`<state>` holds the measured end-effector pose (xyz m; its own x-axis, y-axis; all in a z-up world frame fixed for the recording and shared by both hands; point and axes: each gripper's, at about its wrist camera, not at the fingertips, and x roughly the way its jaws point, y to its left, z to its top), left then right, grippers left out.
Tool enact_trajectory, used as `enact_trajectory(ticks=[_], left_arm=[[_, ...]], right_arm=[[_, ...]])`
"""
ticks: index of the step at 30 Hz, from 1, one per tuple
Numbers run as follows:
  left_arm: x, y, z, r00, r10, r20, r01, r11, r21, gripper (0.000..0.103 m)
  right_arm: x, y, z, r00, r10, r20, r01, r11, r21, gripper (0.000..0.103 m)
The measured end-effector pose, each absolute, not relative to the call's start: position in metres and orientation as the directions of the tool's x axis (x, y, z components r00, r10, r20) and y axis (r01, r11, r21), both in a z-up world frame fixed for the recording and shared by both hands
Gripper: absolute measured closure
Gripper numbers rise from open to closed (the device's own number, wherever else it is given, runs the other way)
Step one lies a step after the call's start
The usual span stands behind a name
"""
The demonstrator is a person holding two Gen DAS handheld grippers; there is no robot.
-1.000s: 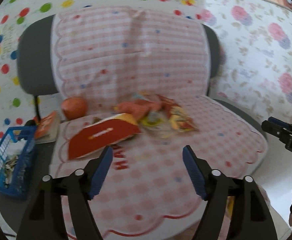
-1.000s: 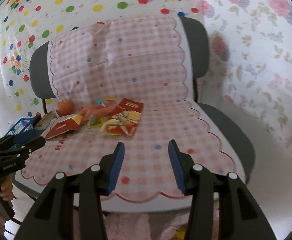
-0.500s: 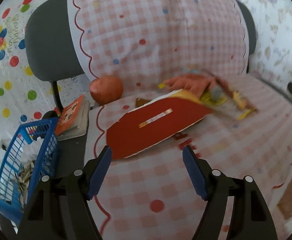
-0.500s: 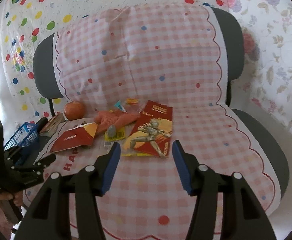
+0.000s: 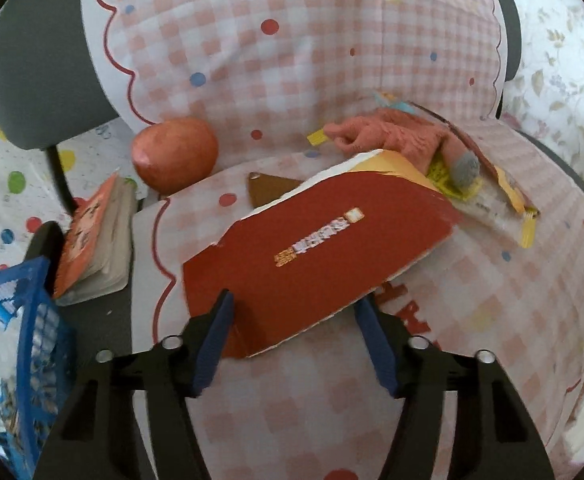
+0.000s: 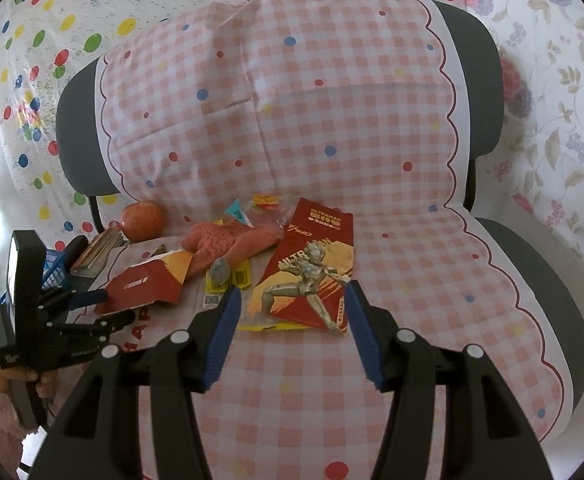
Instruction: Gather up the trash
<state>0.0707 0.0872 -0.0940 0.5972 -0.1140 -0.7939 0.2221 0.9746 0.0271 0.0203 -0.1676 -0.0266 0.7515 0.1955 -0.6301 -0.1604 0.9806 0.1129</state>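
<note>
Your left tongs (image 5: pixel 294 338) straddle the red carton; your right tongs (image 6: pixel 289 328) gape before the Ultraman packet.

Both tongs stand apart, gripping nothing. The red carton (image 5: pixel 324 248) lies on the chair's checked cover (image 5: pixel 492 320), its near corner between your left fingers. The Ultraman packet (image 6: pixel 310 272) lies flat mid-seat, beside an orange plush toy (image 6: pixel 227 242). A blue basket (image 5: pixel 7 360) sits left of the chair.

Bare checked cloth (image 6: pixel 292 400) before the right claw (image 6: pixel 289 312); trash pile (image 6: pixel 227 248) crowds beyond.
</note>
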Motion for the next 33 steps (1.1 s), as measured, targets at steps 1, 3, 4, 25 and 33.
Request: enact_trajectory(ticks=[1, 3, 4, 25, 33], left_arm=[[0.071, 0.086, -0.093, 0.602, -0.111, -0.791, 0.226, 0.973, 0.036, 0.059], [0.07, 0.082, -0.089, 0.624, -0.089, -0.776, 0.225, 0.972, 0.07, 0.069], [0.069, 0.082, -0.086, 0.637, -0.087, -0.766, 0.222, 0.972, 0.074, 0.075], [0.012, 0.076, -0.021, 0.658, -0.278, -0.7, 0.263, 0.956, -0.132, 0.102], [0.039, 0.063, -0.047, 0.695, -0.239, -0.678, 0.227, 0.968, -0.109, 0.096]], right_arm=[[0.02, -0.167, -0.026, 0.752, 0.195, -0.63, -0.162, 0.981, 0.11, 0.05], [0.02, -0.167, -0.026, 0.757, 0.189, -0.626, -0.162, 0.982, 0.101, 0.05], [0.019, -0.168, -0.025, 0.76, 0.187, -0.623, -0.163, 0.982, 0.096, 0.05], [-0.003, -0.184, -0.03, 0.763, 0.187, -0.619, -0.147, 0.982, 0.116, 0.05], [0.003, -0.194, -0.039, 0.753, 0.17, -0.636, -0.12, 0.985, 0.12, 0.05]])
